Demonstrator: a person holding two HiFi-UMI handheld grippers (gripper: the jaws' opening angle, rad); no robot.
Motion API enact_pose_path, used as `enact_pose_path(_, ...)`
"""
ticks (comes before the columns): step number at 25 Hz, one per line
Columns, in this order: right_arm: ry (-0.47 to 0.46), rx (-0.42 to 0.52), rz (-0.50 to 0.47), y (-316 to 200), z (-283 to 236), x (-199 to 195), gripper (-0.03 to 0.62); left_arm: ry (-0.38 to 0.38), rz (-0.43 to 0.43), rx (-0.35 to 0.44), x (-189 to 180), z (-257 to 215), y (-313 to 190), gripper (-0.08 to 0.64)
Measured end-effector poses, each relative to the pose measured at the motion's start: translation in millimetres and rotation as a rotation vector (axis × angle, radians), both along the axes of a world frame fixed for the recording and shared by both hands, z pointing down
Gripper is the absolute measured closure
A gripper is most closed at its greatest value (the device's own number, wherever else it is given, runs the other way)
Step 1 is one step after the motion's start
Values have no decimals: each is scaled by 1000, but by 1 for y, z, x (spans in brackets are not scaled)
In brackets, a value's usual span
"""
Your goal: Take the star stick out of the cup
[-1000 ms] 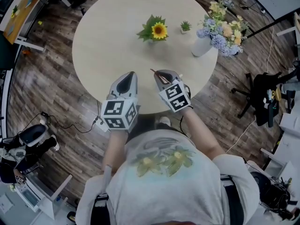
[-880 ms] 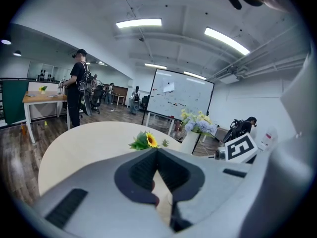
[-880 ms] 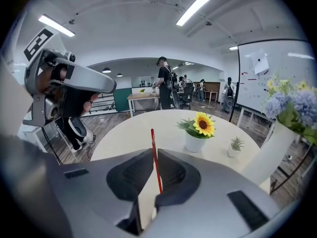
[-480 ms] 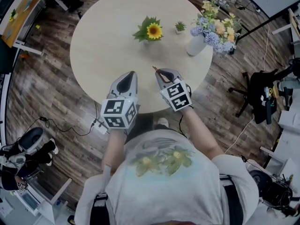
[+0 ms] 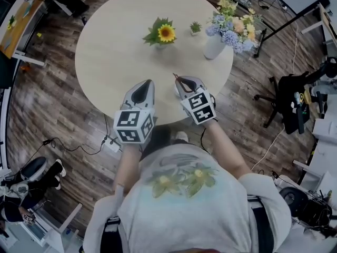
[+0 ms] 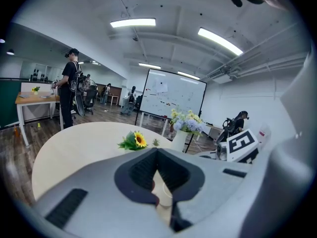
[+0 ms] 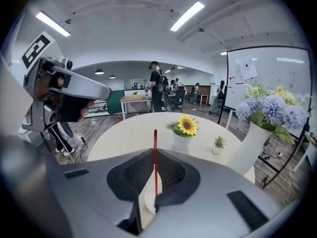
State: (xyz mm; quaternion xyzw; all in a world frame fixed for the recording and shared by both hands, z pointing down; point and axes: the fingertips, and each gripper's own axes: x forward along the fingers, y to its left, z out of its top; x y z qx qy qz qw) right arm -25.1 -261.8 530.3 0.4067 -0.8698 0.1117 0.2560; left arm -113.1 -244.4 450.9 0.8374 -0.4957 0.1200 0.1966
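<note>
The right tool (image 5: 183, 84) stays clamped on the thin red star stick (image 7: 155, 152), its star end unseen, over the tabletop's (image 5: 116, 46) near edge. The left tool (image 5: 142, 90), just left of it, is closed and empty. Over the last second the tabletop slid left in the head view. No cup shows, so removal looks done. Count: two tools, one stick, one sunflower pot (image 5: 160, 34), one small plant (image 5: 195, 27), one vase (image 5: 213, 46).

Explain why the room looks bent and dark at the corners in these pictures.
Left gripper view: wide lens, black corners, ceiling light blown white. Right gripper view: same bend in the whiteboard; red stick sharp. Head view: even light, round table without hard shadows.
</note>
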Motion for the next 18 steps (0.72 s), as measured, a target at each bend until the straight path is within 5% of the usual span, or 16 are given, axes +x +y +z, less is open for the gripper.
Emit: enact_pose_path(18, -8, 11, 48, 16, -4, 29, 560, -7, 49, -8, 26, 2, 18, 558)
